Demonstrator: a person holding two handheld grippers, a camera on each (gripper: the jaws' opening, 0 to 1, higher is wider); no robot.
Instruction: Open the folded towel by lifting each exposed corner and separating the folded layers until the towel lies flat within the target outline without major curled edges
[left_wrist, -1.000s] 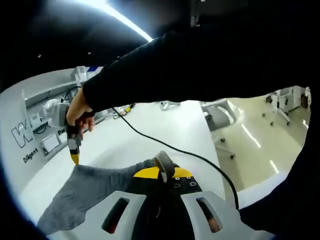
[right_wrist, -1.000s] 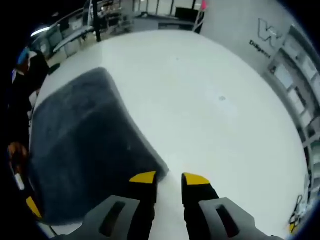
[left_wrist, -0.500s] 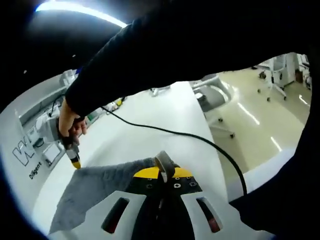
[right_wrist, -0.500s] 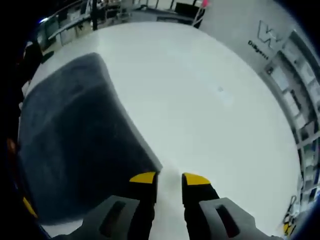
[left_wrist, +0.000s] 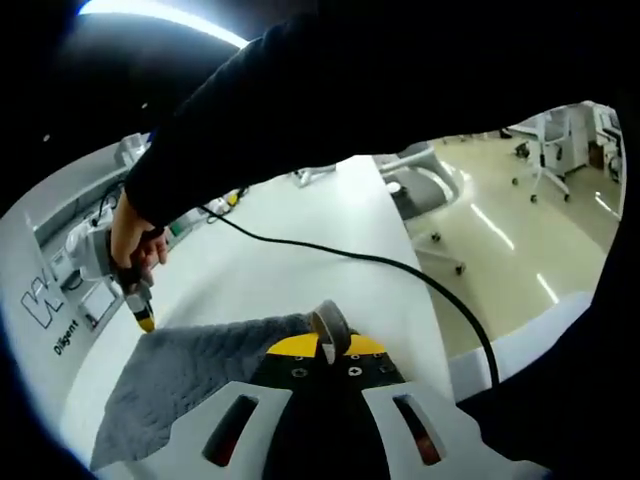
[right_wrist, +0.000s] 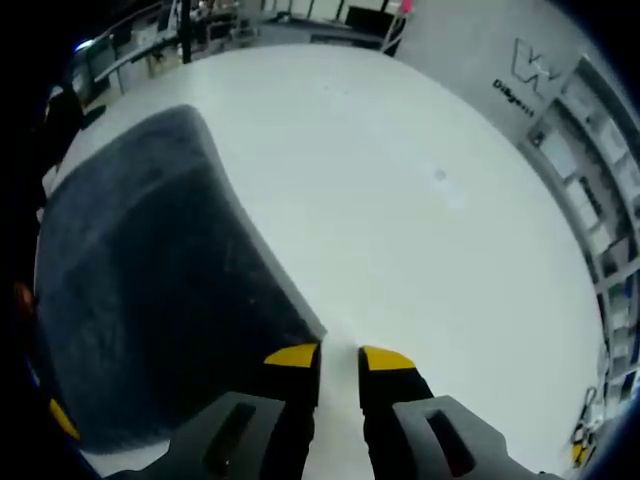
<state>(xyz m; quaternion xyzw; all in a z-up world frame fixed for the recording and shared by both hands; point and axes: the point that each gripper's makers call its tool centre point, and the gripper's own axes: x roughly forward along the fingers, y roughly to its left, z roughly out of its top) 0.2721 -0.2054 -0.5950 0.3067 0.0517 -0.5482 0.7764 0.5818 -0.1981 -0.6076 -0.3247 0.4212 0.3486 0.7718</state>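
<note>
The left gripper (left_wrist: 322, 345) is clenched on a rolled edge of the towel (left_wrist: 190, 385), which lies on the white surface (left_wrist: 300, 240). The right gripper (right_wrist: 338, 357), its 2 jaws released with a narrow gap, hovers at the towel's (right_wrist: 140, 290) corner. Risk: the pinch takes 1 layer too many, so the folds drag together instead of separating. No containers here.

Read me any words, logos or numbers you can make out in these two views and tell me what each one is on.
"Diligent": dark letters on the white wall in the left gripper view, at; cut off to "Dilig" in the right gripper view.
"W": large outlined logo letter above that word; anything after it is cut off.
Wall panels: any print is too small to read.
Towel, table: no text.
</note>
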